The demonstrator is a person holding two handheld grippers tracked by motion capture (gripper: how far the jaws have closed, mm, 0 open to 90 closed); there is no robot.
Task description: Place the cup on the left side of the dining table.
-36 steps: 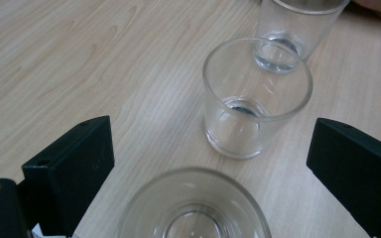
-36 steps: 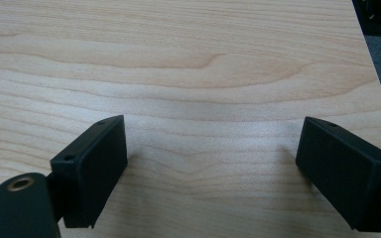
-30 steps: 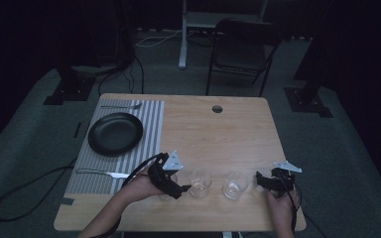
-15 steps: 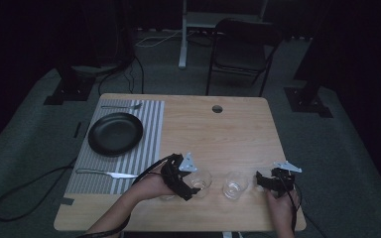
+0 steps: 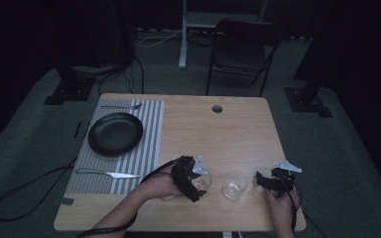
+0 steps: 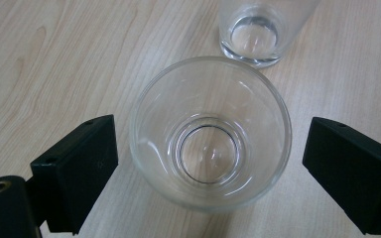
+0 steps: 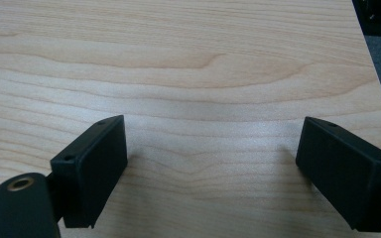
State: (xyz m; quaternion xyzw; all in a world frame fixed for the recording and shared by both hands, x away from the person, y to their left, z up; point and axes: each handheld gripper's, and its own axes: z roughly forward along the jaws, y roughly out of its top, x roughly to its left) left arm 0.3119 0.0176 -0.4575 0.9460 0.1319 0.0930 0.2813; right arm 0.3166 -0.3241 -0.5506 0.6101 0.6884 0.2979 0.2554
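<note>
Left gripper: you hold it over the near glass, jaws down, one on each side of the rim.
Left jaws: spread — they have just been closing in, with the near glass between them. A gap shows on both sides, so nothing is pinched.
Near glass: upright on the counter, empty, close to the counter's front edge and right of the striped mat.
Second glass: also upright, just to the right of the near glass, apart from it; in the left gripper view it stands beyond the near glass.
Right gripper: you keep it low, to the right of the second glass, near the counter's front right corner.
Right jaws: spread wide over bare wood — nothing between them in the right gripper view.
Black plate: on the striped mat, well to the left of and behind the near glass.
Knife: on the mat's front end, left of the near glass.
Fork: at the mat's far end, behind the plate.
</note>
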